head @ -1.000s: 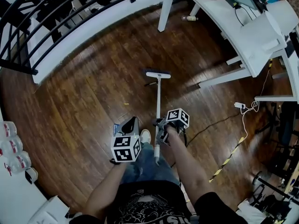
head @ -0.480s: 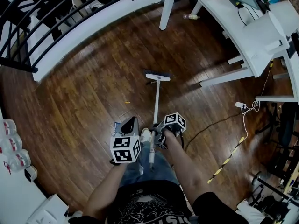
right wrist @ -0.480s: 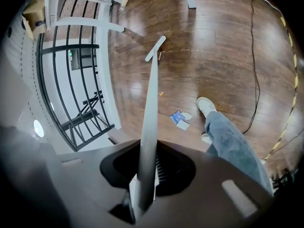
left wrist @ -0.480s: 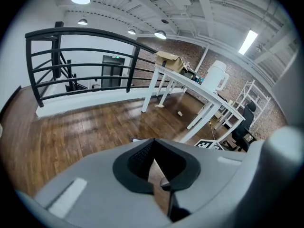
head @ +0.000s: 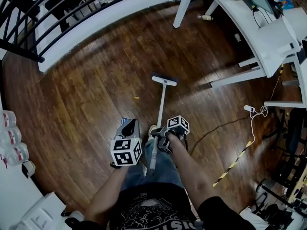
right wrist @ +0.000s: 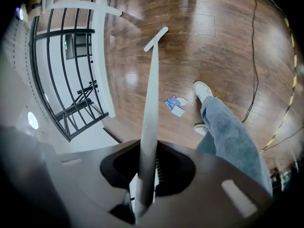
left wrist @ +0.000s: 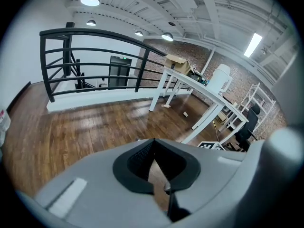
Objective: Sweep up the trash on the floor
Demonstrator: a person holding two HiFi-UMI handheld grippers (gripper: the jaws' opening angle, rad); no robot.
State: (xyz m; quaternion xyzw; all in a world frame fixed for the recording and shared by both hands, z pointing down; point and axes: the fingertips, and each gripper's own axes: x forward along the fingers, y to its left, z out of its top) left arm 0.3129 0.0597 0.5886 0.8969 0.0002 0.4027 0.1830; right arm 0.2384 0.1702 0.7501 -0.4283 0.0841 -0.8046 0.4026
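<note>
Dark wooden floor (head: 86, 104) fills the head view, bounded by a black railing (head: 57, 18) at the upper left and a white desk (head: 268, 37) at the upper right. The broom (head: 162, 104) stands out in front of the person, its head (head: 164, 79) on the boards well ahead of the feet. The right gripper (head: 160, 139) holds the handle low and close to the body, which gives leverage to drag the bristles back. The left gripper (head: 129, 127) hangs just beside it, off the handle. A small orange scrap (head: 136, 98) lies to the left of the broom head, and blue and white scraps (head: 123, 122) peek out at the left gripper's far edge. A bottle (head: 205, 17) lies under the desk, well apart from all this.

Seen from the left gripper view, the jaws are drawn together with nothing between them; only a sliver of floor shows through. They point across the room toward the railing and desk, so this gripper seems simply parked out of the way.

From the right gripper view, the jaws are clamped on the white handle, which runs straight away from the camera to the broom head. The blue and white scraps lie on the boards to the right of the handle, just beside the person's shoe (right wrist: 203, 90). The sweeping looks barely begun, since this trash is loose and ungathered.
</note>
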